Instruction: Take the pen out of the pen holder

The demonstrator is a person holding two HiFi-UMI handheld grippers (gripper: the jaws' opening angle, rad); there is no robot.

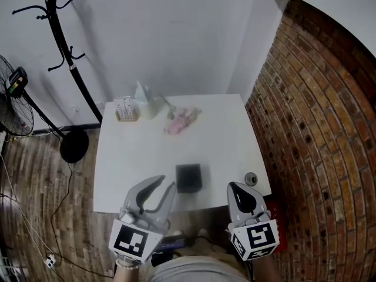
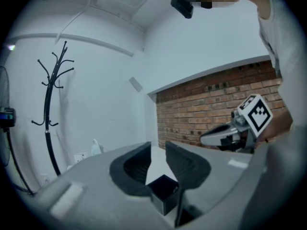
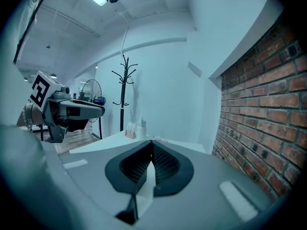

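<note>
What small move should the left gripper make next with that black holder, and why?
Probably ease the left gripper forward so its open jaws straddle the black holder, which sits just ahead of them near the front edge of the table. I can't see a pen in it from here, so close in first.

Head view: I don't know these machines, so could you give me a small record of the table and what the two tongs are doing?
Table: white, beside a brick wall
Pen holder: black, square, near the front edge; no pen visible
Left tongs: open, close to the holder, gripping nothing
Right tongs: shut, empty
Far end: pink item, white box
</note>
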